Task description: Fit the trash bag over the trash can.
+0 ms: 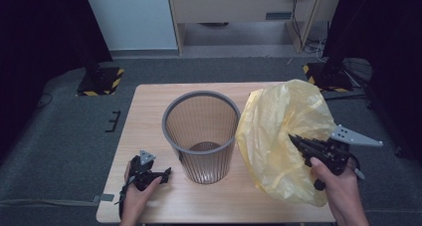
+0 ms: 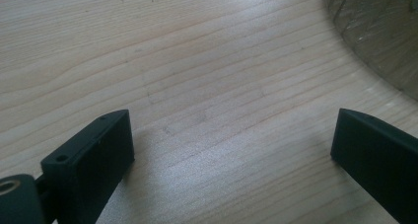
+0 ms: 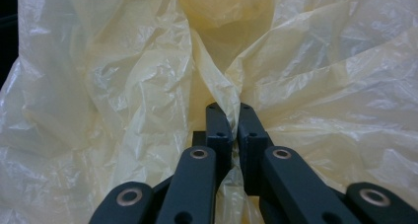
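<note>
Work in hand: I read this as lining the wastebasket (image 1: pixel 201 136) with the yellow plastic bag (image 1: pixel 281 136); the bag is not yet over the rim.
Right gripper (image 1: pixel 294 139): my right hand has it pressed together on a fold of the bag. In the right gripper view the jaws meet with a pinch of crinkled yellow film caught between them (image 3: pixel 231 118).
Left gripper (image 1: pixel 166 172): spread wide, nothing between the jaws. In the left gripper view I see bare wooden table (image 2: pixel 197 76) between them and the basket's mesh wall at the upper right corner (image 2: pixel 379 41).
Where the bag is: lifted off the right part of the table (image 1: pixel 149 111), billowing upright, its left edge just beside the basket's rim and possibly brushing it; I cannot tell for certain.
Where the basket is: upright at the middle of the table, mouth open upward, apparently empty.
Key relation: from my right gripper the basket lies to the left and lower, with the bulk of the bag hanging between the two.
Bag's long axis: roughly vertical, tilted a little toward the far right corner.
Nearer hand: the left gripper sits just beside the basket's base on its near-left side, so I judge it better placed to steady the basket or catch the bag's free edge.
</note>
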Demonstrator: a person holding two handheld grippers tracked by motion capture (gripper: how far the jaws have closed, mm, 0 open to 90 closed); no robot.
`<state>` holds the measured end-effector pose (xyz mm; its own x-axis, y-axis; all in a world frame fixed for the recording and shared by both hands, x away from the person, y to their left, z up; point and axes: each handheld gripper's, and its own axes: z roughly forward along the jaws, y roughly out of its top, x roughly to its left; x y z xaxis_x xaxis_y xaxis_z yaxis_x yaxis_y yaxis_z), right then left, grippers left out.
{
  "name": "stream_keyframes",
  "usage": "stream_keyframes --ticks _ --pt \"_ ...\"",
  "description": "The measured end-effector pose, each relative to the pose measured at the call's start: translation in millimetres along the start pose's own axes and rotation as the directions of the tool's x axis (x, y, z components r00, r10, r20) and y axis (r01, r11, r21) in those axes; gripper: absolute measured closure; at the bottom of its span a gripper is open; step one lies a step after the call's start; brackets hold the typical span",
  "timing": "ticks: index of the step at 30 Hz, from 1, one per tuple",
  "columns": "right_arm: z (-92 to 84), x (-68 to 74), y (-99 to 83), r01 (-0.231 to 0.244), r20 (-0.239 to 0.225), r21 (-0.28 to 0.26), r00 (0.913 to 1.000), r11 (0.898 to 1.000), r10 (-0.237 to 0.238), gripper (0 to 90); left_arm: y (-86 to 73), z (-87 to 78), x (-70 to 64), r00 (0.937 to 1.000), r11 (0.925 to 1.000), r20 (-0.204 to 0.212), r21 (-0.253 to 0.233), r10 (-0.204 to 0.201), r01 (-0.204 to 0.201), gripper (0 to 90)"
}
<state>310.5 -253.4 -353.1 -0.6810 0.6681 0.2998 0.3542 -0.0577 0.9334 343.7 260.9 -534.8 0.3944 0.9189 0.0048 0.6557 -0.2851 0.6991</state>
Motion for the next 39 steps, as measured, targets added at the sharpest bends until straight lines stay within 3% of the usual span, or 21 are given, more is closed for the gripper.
stream_keyframes --ticks 15,26,39 --pt "25.3 24.8 30.3 0.058 -0.035 0.014 0.9977 0.998 -0.058 86.8 0.0 0.0 0.0 1.0 1.0 0.0 0.0 0.0 0.0 2.2" --pt "54.9 45.8 58.1 0.106 -0.069 0.034 0.9923 0.994 -0.103 86.8 0.0 0.0 0.0 1.0 1.0 0.0 0.0 0.0 0.0 2.2" --pt "86.6 65.7 78.3 0.149 -0.097 0.077 0.9852 0.986 -0.141 86.8 0.0 -0.1 0.1 1.0 1.0 0.001 0.002 0.001 -0.001 2.2"
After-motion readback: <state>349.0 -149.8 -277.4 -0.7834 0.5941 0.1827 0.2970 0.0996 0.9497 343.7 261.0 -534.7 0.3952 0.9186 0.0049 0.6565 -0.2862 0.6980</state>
